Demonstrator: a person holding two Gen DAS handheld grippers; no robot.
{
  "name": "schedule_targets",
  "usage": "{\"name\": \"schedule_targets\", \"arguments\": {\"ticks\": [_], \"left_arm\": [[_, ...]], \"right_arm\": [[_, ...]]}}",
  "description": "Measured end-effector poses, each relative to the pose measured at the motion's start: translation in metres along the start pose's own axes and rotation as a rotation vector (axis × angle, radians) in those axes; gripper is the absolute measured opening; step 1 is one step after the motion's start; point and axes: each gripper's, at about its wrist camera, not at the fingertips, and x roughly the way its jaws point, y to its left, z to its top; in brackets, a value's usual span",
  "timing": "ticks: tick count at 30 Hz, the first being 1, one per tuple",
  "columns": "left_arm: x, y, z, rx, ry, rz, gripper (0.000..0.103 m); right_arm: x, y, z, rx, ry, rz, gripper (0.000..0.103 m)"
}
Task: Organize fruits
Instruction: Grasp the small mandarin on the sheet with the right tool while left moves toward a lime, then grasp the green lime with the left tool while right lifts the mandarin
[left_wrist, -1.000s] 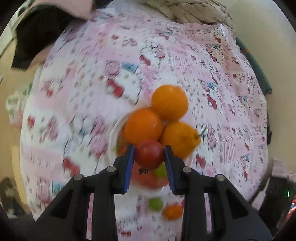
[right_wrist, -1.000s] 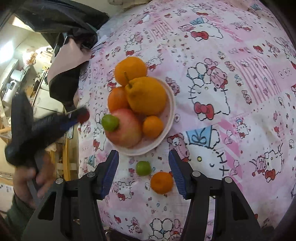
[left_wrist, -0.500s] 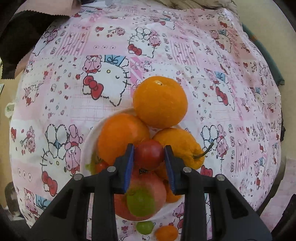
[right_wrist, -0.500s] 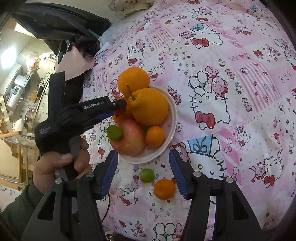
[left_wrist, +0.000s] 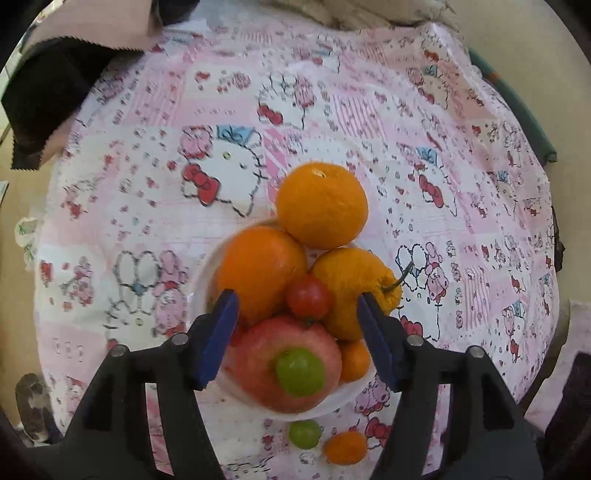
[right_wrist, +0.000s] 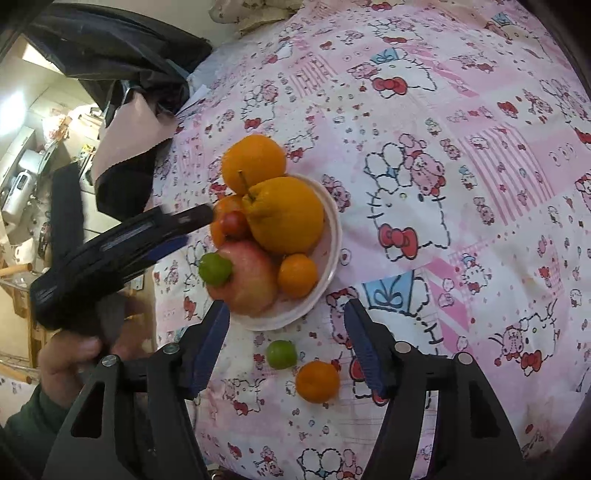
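Cherry tomato set on the pile; two loose fruits left on the bed.

My left hand-held gripper (left_wrist: 297, 334) hangs released over the white bowl (right_wrist: 332, 236), its jaws spread either side of the cherry tomato (left_wrist: 308, 296), which rests between the oranges and the apple (left_wrist: 288, 363). My right hand-held gripper (right_wrist: 286, 349) is also unclenched, low over the bedspread (right_wrist: 461, 184), aimed at the small green fruit (right_wrist: 281, 354) and little orange (right_wrist: 317, 381) just beside the bowl. I judge the next move is closing on one of them.
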Motion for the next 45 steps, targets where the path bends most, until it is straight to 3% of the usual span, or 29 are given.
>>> {"name": "schedule_targets", "arguments": {"ticks": [7,9,16,21,24,26,29,32,40,45], "left_arm": [[-0.029,0.022,-0.031,0.02,-0.024,0.024,0.064],[-0.033,0.027,-0.04,0.018,-0.033,0.032,0.064],[-0.043,0.051,-0.076,-0.016,-0.021,0.075,0.064],[-0.048,0.064,-0.095,-0.04,-0.021,0.093,0.064],[-0.048,0.071,-0.104,-0.056,-0.011,0.099,0.064],[-0.048,0.075,-0.109,-0.062,-0.006,0.108,0.064],[-0.046,0.078,-0.117,-0.063,0.005,0.115,0.064],[-0.041,0.076,-0.124,-0.05,0.025,0.118,0.064],[-0.02,0.042,-0.14,0.063,0.079,0.115,0.064],[0.003,0.013,-0.15,0.133,0.136,0.106,0.064]], "right_arm": [[0.018,-0.007,-0.007,0.014,0.045,-0.055,0.067],[0.033,-0.007,-0.014,0.006,0.101,-0.072,0.067],[0.08,0.017,-0.048,-0.196,0.285,-0.199,0.067],[0.101,0.028,-0.064,-0.312,0.316,-0.319,0.067],[0.107,0.028,-0.07,-0.343,0.334,-0.348,0.067],[0.109,0.03,-0.073,-0.368,0.331,-0.37,0.066],[0.106,0.036,-0.077,-0.401,0.318,-0.364,0.047],[0.096,0.039,-0.079,-0.415,0.279,-0.378,0.047],[0.042,0.029,-0.056,-0.265,0.141,-0.243,0.047],[0.009,0.002,-0.03,-0.126,0.046,-0.175,0.047]]}}
